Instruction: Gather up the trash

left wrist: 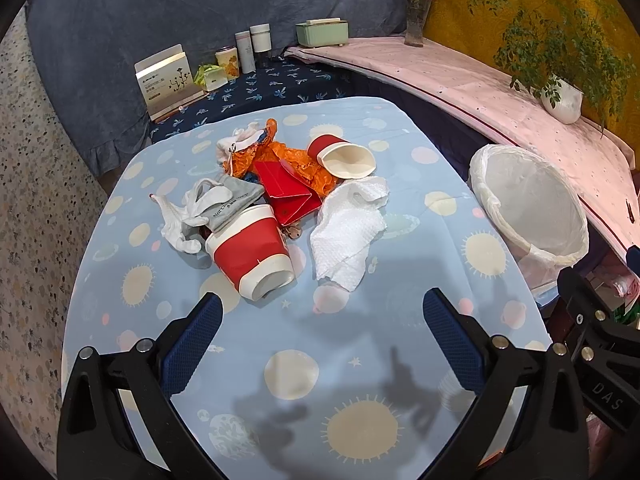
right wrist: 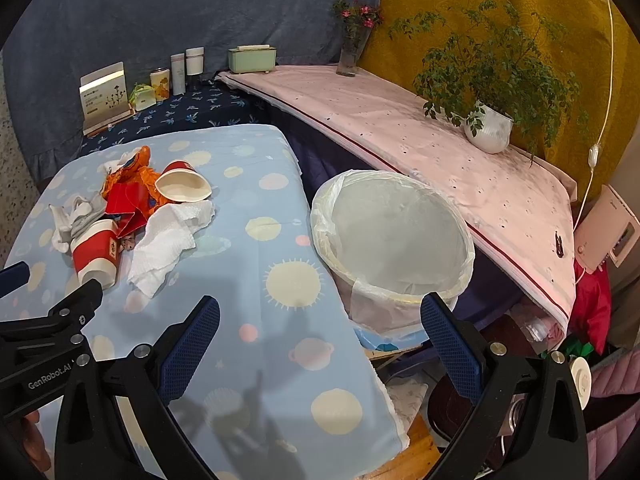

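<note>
A pile of trash lies on the blue patterned table (left wrist: pixel 304 360): a red-and-white paper cup (left wrist: pixel 252 252) on its side, a second cup (left wrist: pixel 344 158), a white paper towel (left wrist: pixel 348 232), a red folded card (left wrist: pixel 290 196), an orange plastic wrapper (left wrist: pixel 276 152), white gloves (left wrist: pixel 180 220) and a grey pouch (left wrist: pixel 234 202). A white-lined bin (left wrist: pixel 532 208) stands off the table's right edge. My left gripper (left wrist: pixel 322 316) is open and empty, just short of the near cup. My right gripper (right wrist: pixel 320 320) is open and empty, over the table edge beside the bin (right wrist: pixel 396 236). The pile (right wrist: pixel 136 216) lies to its left.
At the back stand a card box (left wrist: pixel 168 80), small bottles and jars (left wrist: pixel 252 48) and a green box (left wrist: pixel 322 32). A pink-covered shelf (left wrist: pixel 480 92) at the right holds a flower vase (left wrist: pixel 416 20) and a potted plant (left wrist: pixel 560 92). A pink device (right wrist: pixel 612 236) and clutter sit at the far right.
</note>
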Demonstrator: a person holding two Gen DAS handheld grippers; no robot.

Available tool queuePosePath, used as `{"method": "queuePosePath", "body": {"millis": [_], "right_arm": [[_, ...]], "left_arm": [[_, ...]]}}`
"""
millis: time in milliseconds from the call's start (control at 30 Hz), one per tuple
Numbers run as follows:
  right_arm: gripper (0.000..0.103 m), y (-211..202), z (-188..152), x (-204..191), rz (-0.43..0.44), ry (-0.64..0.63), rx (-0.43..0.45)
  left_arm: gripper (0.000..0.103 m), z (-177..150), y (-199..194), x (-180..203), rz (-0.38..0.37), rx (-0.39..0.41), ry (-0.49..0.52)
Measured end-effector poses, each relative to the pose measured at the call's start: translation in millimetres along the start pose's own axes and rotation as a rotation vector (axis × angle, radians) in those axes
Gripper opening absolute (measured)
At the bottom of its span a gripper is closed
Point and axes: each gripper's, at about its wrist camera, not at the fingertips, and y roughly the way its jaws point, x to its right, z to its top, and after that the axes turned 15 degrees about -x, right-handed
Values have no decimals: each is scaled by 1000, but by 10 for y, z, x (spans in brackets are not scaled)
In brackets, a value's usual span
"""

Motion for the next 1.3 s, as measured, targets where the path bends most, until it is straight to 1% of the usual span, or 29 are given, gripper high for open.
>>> {"method": "queuePosePath", "body": {"millis": [733,900,1133,1300], "right_arm": [[96,-16,22,-52,-17,3,8],[96,-11,47,-92,-22,2,8],[96,-6,97,-171,-28,-5,14],[96,37,136,-271,-20,-4,12]], "left_arm": [[96,-9,22,-27,-9,-4,-8],[96,10,12,-65,-21,12,-2],[96,60,44,-221,-44,25,-33],[96,109,182,-424,-72,-9,-57]]}}
